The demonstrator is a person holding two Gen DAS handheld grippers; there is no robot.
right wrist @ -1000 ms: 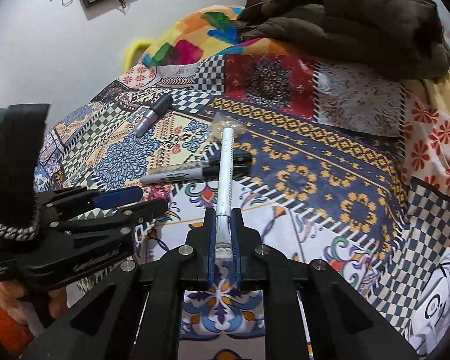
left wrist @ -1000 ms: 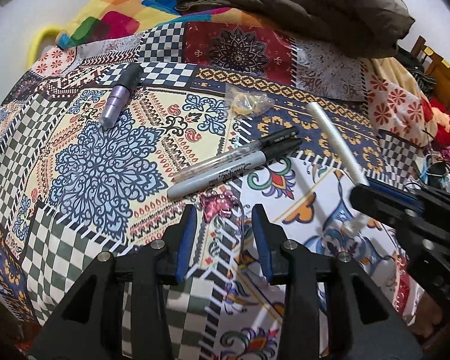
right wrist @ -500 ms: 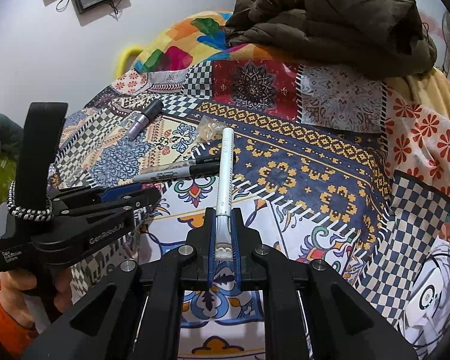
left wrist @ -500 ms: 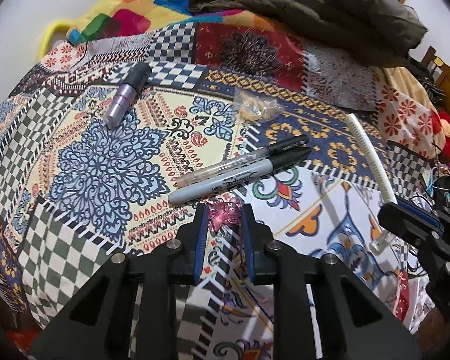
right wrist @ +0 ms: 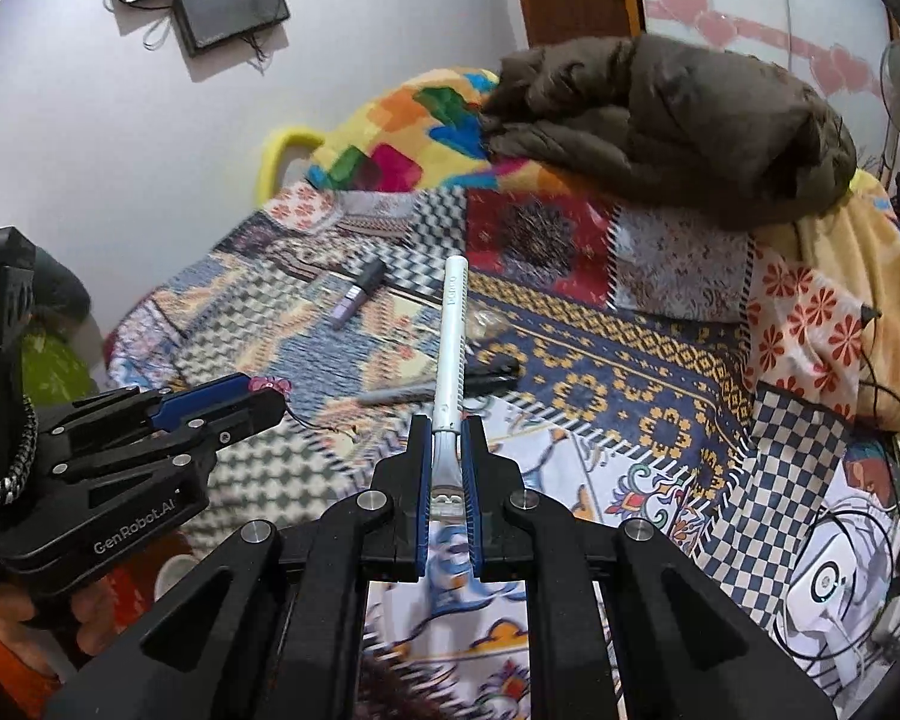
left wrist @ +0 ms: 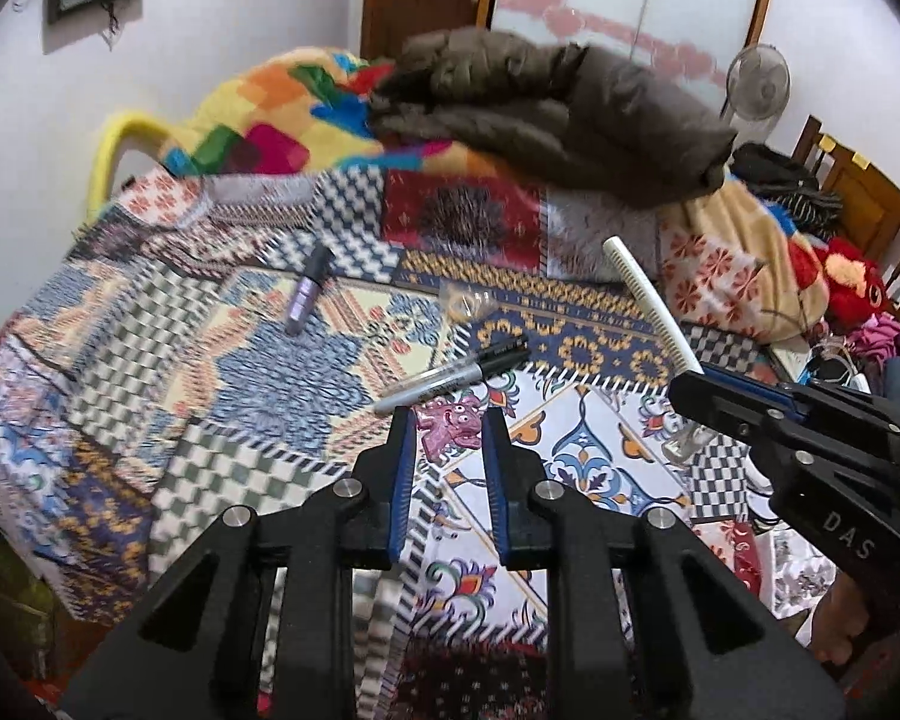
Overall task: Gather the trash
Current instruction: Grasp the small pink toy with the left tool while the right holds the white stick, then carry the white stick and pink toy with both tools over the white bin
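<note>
Left gripper (left wrist: 448,420) pinching a pink monster wrapper (left wrist: 448,429) above the patchwork quilt (left wrist: 222,360); right gripper (right wrist: 447,429) clamped on a white razor (right wrist: 451,342) (handle pointing forward).

On the patterned bedspread (left wrist: 258,360), the marker (left wrist: 450,381) lies near the middle, with a small plastic wrapper (left wrist: 465,303) just beyond it and a tube (left wrist: 306,300) farther left. A jacket (left wrist: 546,114) is heaped at the far end, on a blanket (left wrist: 258,114). Right of the marker, a razor (right wrist: 453,348) sticks out above the bedspread from between the right gripper (right wrist: 447,438) fingers. A small figure (left wrist: 447,426) sits between the left gripper (left wrist: 447,426) fingers, nearer than the marker.
</note>
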